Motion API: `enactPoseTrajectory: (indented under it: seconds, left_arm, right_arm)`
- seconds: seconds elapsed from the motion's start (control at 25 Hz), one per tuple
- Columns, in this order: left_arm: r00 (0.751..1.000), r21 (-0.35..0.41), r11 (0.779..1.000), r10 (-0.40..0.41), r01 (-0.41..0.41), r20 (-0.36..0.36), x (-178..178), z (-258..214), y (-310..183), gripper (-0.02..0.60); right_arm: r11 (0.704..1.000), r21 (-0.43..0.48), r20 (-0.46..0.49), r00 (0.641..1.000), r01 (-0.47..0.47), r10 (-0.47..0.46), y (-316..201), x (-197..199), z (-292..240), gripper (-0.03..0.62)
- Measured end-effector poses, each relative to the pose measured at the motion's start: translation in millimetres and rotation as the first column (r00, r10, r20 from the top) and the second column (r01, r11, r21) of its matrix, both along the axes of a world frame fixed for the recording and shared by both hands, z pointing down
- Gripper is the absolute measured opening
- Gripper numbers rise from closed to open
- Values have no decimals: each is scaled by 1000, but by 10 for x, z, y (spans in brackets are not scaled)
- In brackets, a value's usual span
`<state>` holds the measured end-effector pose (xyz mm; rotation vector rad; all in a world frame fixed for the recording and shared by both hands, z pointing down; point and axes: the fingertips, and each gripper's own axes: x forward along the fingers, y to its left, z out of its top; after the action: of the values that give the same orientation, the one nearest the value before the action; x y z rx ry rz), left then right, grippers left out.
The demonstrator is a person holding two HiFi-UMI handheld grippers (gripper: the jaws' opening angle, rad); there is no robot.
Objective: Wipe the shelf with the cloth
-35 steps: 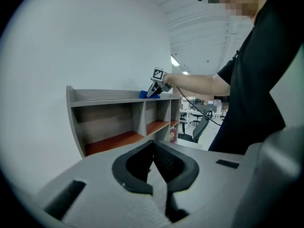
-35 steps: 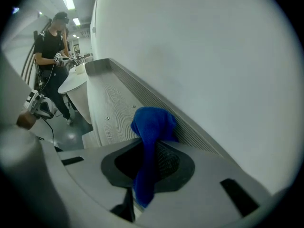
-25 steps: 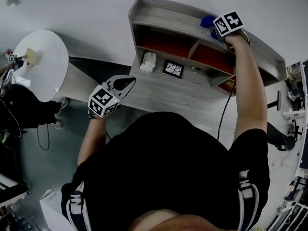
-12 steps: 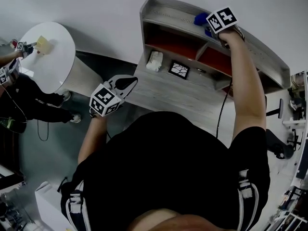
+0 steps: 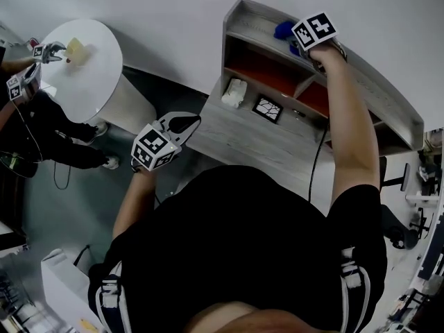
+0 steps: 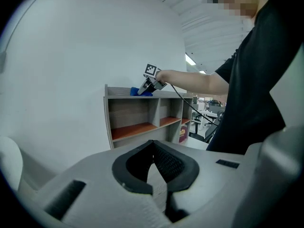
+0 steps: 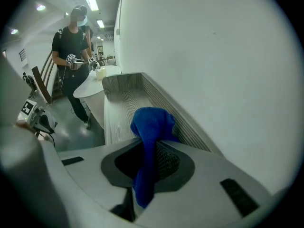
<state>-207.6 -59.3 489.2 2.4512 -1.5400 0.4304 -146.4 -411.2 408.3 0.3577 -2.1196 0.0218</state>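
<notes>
The grey wooden shelf unit (image 5: 361, 82) with orange-red inner boards stands against the white wall. My right gripper (image 5: 297, 39) is on its top board, shut on the blue cloth (image 5: 284, 29), which is pressed to the wood. In the right gripper view the cloth (image 7: 150, 137) hangs bunched between the jaws of that gripper (image 7: 145, 148), over the shelf top (image 7: 121, 110). My left gripper (image 5: 187, 123) hovers in front of the unit's lower left corner, shut and holding nothing. Its own view shows the shut left gripper (image 6: 153, 148), the shelf unit (image 6: 142, 120) and the cloth (image 6: 141, 92) beyond.
On the unit's lower board lie a crumpled white item (image 5: 234, 92) and a small black framed picture (image 5: 267, 107). A black cable (image 5: 318, 159) hangs down by my right arm. At the left, another person (image 7: 71, 56) with grippers works at a round white table (image 5: 90, 82).
My right gripper has slid the blue cloth along the top board toward the shelf's left end. The left gripper has stayed about where it was.
</notes>
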Motion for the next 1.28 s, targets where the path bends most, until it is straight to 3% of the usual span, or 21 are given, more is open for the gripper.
enactPoseTrajectory:
  seconds: [0.72,1.28]
  left_arm:
    - [995,-17,995,-97,96,-8,-293,68,192,17]
    - [995,-24,995,-99,99,-10,-310,84,246,17]
  right_arm:
    - [992,-1,14,992,123,-123,260,-1063,40,51]
    - [989,19,21,989,145,-145,417,-1357,15,51]
